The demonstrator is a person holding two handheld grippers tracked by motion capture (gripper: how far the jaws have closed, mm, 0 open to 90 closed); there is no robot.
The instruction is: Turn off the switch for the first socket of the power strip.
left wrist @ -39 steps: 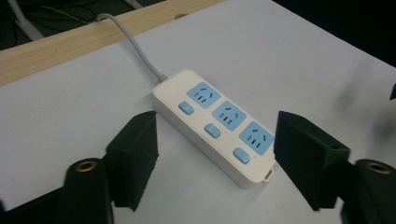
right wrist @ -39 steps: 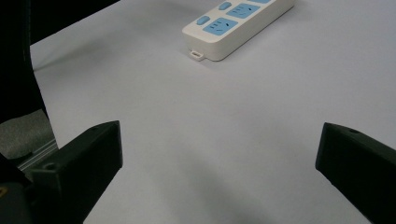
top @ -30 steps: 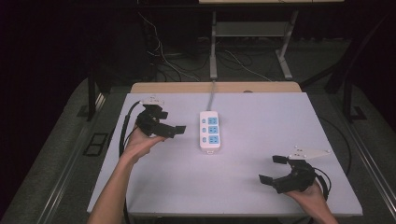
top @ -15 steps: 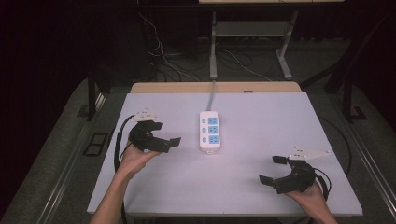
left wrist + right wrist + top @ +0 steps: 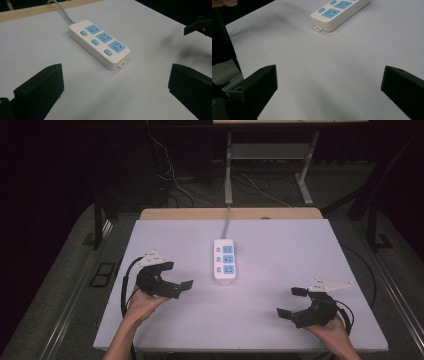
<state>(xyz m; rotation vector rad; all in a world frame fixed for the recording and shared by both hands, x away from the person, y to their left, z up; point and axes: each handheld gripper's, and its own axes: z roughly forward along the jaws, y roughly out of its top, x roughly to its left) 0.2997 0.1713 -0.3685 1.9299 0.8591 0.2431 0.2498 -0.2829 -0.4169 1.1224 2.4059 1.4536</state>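
White table (image 5: 280, 315); a power strip (image 5: 224, 261) lies flat near its middle.

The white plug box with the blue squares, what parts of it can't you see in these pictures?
- Where the cord of the power strip ends: in the high view it runs off the table's far edge into the dark.
- Its far end in the right gripper view: cut off by the top edge.
- Any writing on it: too small in every view.

Black grippers (image 5: 176, 282), blocky jaws, grey plates, black cables.
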